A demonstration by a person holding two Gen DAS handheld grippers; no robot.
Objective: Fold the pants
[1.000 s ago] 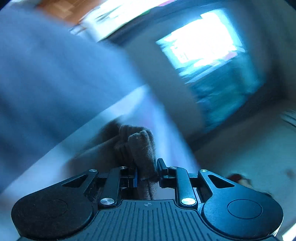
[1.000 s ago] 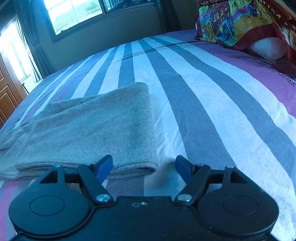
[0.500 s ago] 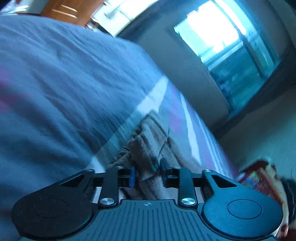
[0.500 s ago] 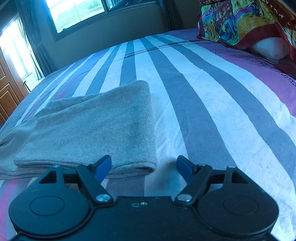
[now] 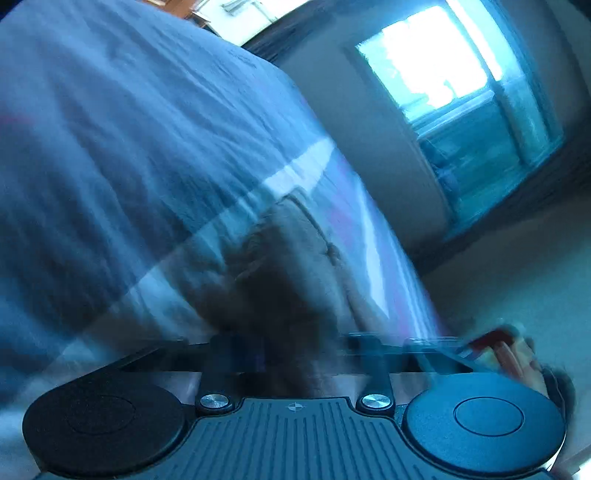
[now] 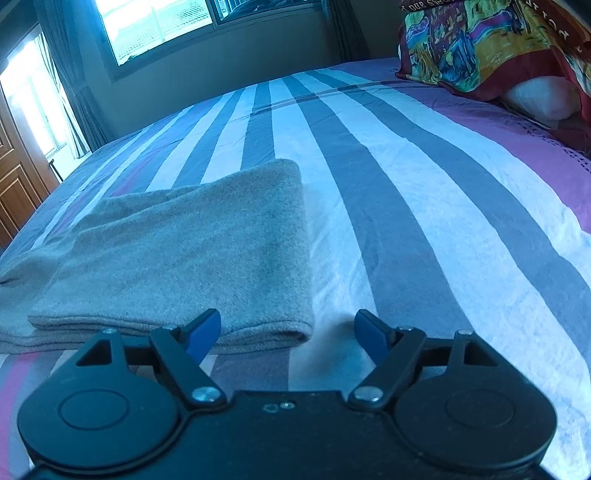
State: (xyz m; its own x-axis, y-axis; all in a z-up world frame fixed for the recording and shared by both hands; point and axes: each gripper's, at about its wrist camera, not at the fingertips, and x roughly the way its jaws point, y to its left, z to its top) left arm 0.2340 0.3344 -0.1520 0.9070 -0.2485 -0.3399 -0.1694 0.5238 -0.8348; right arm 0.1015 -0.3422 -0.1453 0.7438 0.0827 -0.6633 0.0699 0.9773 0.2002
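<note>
The beige fleece pants (image 6: 192, 254) lie folded in layers on the striped bedspread (image 6: 424, 206), with the folded edge facing my right gripper (image 6: 288, 332). The right gripper is open and empty, just in front of the pants' near right corner, its blue pads (image 6: 203, 328) apart. In the left wrist view the picture is blurred by motion. The left gripper (image 5: 295, 350) has dark pants fabric (image 5: 291, 266) bunched between its fingers, and the jaws look spread wider than before; whether they still grip is unclear.
A colourful pillow (image 6: 491, 44) and a white pillow (image 6: 539, 96) lie at the bed's far right. Windows (image 6: 155, 26) and a wooden door (image 6: 14, 177) stand beyond the bed's far and left edges.
The left wrist view has swung and blurred, and the left fingers look wider apart around the fabric. The right gripper has barely moved and stays open.
</note>
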